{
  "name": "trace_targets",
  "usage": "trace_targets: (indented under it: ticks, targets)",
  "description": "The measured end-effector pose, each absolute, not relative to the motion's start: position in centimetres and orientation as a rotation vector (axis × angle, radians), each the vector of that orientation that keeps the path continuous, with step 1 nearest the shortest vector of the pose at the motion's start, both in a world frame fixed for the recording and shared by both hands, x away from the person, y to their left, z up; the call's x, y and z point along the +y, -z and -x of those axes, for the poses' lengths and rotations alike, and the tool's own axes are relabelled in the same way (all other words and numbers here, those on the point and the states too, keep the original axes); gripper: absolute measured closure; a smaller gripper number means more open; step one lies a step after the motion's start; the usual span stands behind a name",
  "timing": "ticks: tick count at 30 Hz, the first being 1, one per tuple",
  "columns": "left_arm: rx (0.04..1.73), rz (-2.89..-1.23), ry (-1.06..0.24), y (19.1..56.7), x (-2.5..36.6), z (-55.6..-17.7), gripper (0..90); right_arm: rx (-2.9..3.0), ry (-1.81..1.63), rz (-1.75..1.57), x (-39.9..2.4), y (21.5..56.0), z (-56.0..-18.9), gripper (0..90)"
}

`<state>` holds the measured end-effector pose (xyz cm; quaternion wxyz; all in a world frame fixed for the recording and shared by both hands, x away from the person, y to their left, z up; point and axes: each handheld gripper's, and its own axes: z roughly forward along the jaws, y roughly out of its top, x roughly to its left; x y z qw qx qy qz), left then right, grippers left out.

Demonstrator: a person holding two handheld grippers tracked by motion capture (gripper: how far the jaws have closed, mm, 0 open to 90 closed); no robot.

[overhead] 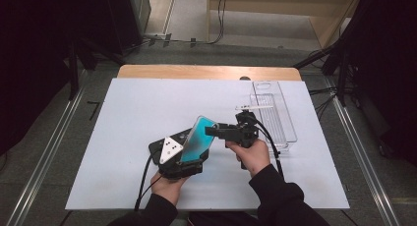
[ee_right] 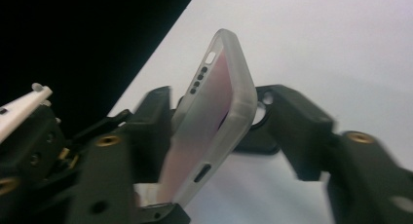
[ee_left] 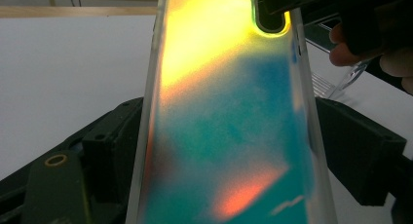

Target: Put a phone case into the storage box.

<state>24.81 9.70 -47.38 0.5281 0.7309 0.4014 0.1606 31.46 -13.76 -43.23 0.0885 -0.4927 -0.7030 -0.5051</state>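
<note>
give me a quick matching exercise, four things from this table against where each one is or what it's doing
Things
1. phone case
2. left gripper
3. right gripper
4. clear tray

States
a. lies at the table's right edge
b. grips the case's lower end
c. held tilted above the table
d. jaws at the case's upper end

Pairs: 1-c, 2-b, 3-d, 4-a

No legible txt, labels, brand marks or nos. in any view; phone case and grippers carry no readable markings.
</note>
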Motion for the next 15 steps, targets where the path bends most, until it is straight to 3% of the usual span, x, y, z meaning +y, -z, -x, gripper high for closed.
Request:
trace_targets:
  ticks: [3,5,6,15]
  targets:
    - [0.960,-1.746,-0.372,47.39,9.64,-24.78,16.4,-2.005,1.476,1.496,-13.97,43.31,-31.77,58.5]
    - [0.962,-1.748,-0.367,47.40,9.64,-24.79,16.4,-1.981,1.482,1.496,-14.08,43.33,-31.86,62.3]
    - [0.963,-1.743,-0.360,47.38,9.64,-24.77,16.3,-1.962,1.479,1.497,-14.30,43.25,-31.92,70.6]
    - [0.950,-1.734,-0.374,47.28,9.56,-24.65,16.3,-1.859,1.484,1.491,-14.76,43.19,-32.07,76.0]
